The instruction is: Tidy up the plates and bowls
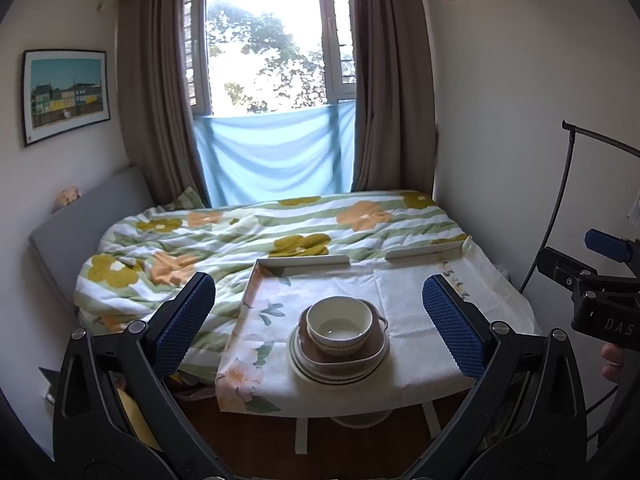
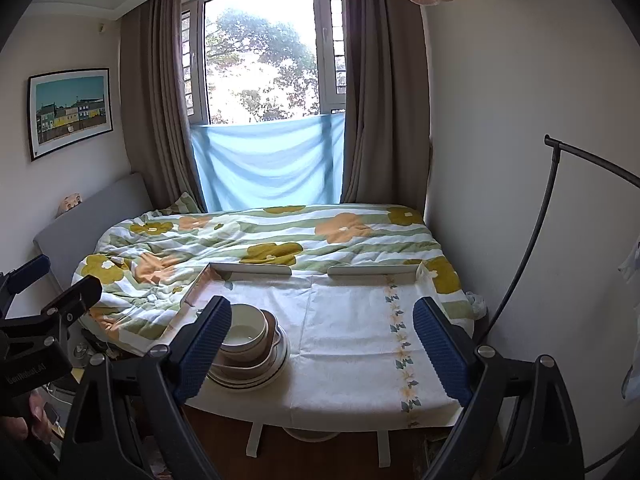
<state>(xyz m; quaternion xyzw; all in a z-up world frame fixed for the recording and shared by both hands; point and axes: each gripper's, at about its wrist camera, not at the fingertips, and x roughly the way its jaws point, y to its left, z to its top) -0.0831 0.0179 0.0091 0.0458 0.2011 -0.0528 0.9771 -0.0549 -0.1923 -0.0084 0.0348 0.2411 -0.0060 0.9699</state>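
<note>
Crockery stacked on cloth-covered counter, both grippers back and empty.

Cream round ceramic bowl (image 1: 340, 325) sits in a brown handled dish (image 1: 362, 356), on top of what looks like 2–3 white dark-rimmed plates (image 1: 316, 372), near front edge of the floral-cloth counter (image 1: 420, 300). Left gripper (image 1: 320, 328) & right gripper (image 2: 322, 354): jaws spread wide, holding nothing. Flower-print bed quilt (image 1: 224, 236) behind.
</note>
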